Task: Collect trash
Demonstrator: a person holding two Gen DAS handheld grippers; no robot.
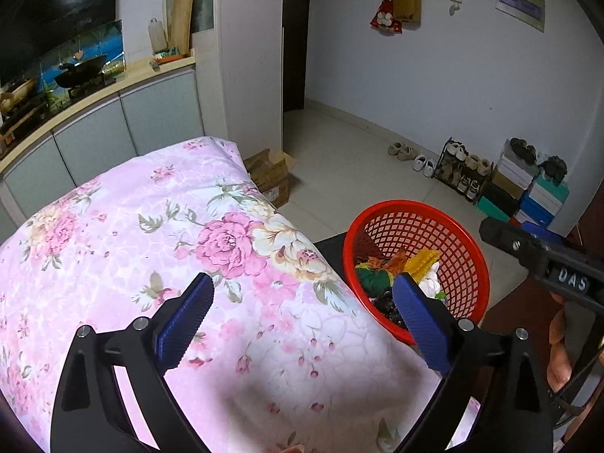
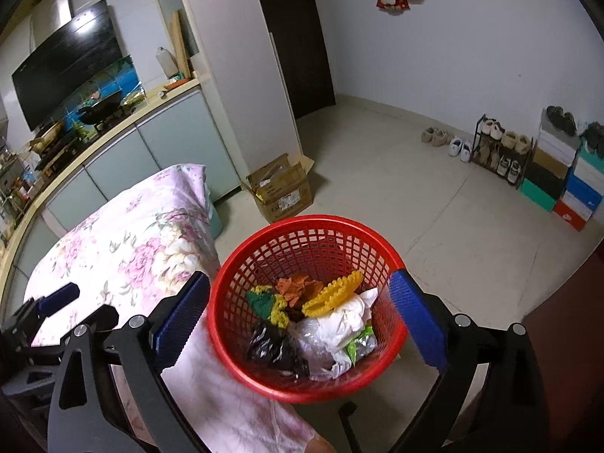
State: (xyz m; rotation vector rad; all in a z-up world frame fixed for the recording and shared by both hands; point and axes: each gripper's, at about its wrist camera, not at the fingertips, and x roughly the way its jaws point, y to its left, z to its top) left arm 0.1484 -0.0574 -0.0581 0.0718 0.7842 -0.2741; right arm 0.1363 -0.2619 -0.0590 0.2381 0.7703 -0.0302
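Basket (image 2: 313, 226) contents clear from right wrist; claw-hidden from left

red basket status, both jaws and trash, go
Left gripper and right gripper both open, jaws empty. Red basket holds the trash: yellow piece, white wrap, black bag. Floral cloth bare, nothing in the way.

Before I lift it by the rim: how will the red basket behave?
The red basket looks like thin plastic mesh, so the rim probably flexes. Its load is crumpled bags and paper, likely light. It narrows toward the base and sits by the table edge, so it may tip.
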